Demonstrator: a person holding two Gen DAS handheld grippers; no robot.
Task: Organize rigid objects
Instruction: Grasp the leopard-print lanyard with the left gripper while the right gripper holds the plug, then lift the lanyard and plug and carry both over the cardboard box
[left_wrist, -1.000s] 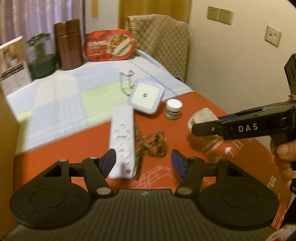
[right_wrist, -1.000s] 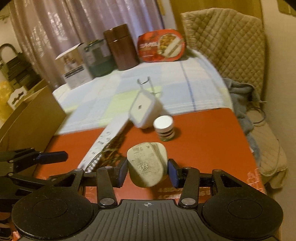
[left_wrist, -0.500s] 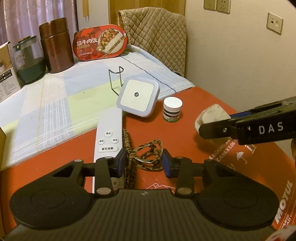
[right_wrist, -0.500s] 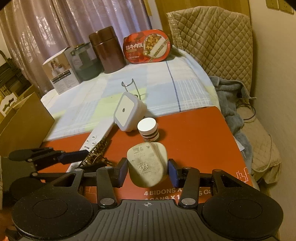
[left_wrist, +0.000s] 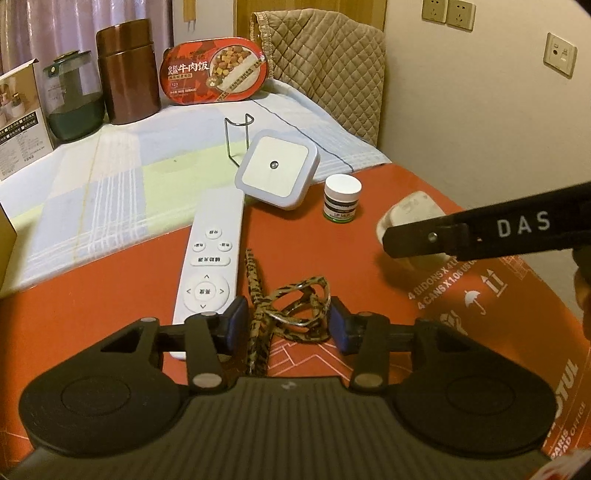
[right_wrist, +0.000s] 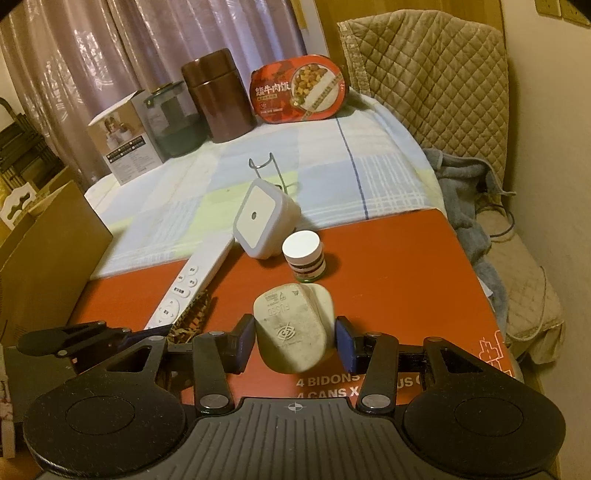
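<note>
My right gripper (right_wrist: 294, 341) is shut on a white fused plug (right_wrist: 291, 328) and holds it above the red cardboard sheet (right_wrist: 399, 266). The plug also shows in the left wrist view (left_wrist: 410, 214), behind the right gripper's black arm. My left gripper (left_wrist: 284, 325) is open, its jaws on either side of a leopard-print cord (left_wrist: 291, 306) lying on the cardboard. A white remote (left_wrist: 212, 258) lies just left of the cord. A white square night light (left_wrist: 277, 168) and a small white-capped jar (left_wrist: 341, 197) stand further back.
A wire stand (left_wrist: 238, 136) is behind the night light on the checked cloth (left_wrist: 110, 177). At the back stand a brown canister (left_wrist: 127, 70), a dark glass jar (left_wrist: 72, 99), a red food box (left_wrist: 212, 74) and a carton (left_wrist: 18, 118). A quilted chair (right_wrist: 436, 74) is on the right.
My left gripper has moved down and forward over the cord, and its jaws have narrowed. My right gripper keeps hold of the plug and has shifted slightly.
</note>
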